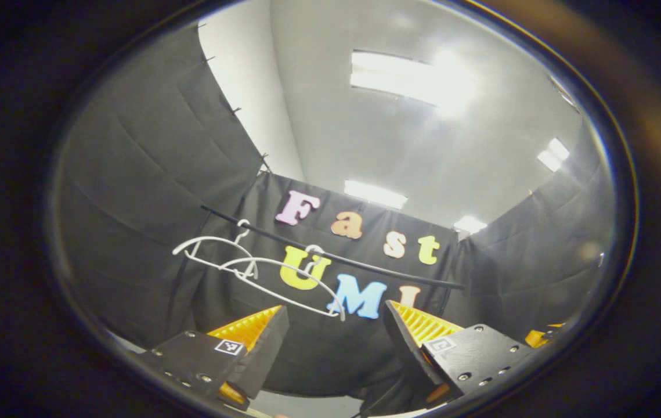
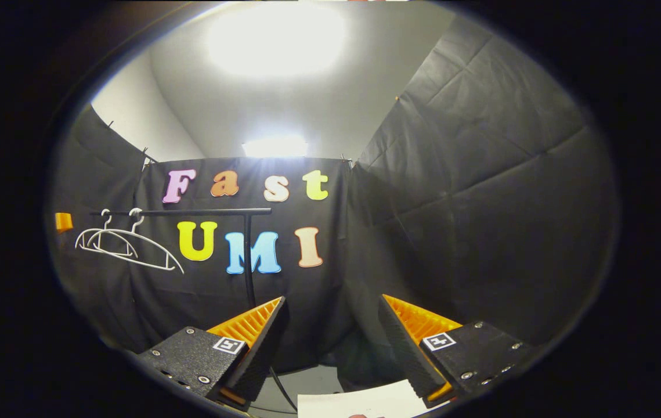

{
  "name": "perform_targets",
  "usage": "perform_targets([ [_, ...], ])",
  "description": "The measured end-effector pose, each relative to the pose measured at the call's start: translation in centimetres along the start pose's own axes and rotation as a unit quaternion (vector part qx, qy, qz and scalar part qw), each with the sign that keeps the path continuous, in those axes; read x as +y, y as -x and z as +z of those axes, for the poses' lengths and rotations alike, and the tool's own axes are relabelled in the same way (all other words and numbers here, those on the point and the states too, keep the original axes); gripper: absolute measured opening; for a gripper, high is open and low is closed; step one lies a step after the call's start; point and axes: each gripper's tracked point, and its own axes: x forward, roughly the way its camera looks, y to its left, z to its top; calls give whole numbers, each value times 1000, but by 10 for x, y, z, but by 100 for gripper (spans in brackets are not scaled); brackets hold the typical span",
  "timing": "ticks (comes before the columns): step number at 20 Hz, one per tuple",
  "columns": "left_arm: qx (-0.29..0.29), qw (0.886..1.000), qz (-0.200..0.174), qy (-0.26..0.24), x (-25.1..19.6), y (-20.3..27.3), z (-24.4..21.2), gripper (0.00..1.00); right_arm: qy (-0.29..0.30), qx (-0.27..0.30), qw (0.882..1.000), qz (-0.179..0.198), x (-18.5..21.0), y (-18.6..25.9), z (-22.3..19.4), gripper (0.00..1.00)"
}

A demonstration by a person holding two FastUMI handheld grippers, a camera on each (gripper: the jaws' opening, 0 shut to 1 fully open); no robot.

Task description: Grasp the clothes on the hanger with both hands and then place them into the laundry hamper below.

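Bare hangers [image 1: 260, 270] hang on rail [image 1: 330, 255] — tilted.

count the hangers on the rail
2 white hangers, both bare, hang side by side on the black rail. One hanger sits nearer the rail's left end in the right gripper view; the other hanger overlaps it on its right.

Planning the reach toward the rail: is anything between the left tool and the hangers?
Nothing visible does. In the left gripper view the open left tool points up at two white hangers on the black rail, with open space between. Both hangers look bare; no clothes are seen on them.
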Motion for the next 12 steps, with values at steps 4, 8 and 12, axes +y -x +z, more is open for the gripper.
perform_targets([
  [4, 25, 999, -6, -40, 19, -16, -11, 90, -21, 12, 1000, 17, 43, -4, 0, 95],
  [8, 61, 997, -11, -56, 43, -23, -37, 90, -18, 11, 999, 28, 78, -9, -5, 95],
  [12, 91, 993, -1, -78, 71, -27, -56, 100, -18, 13, 999, 48, 108, -11, -6, 95],
])
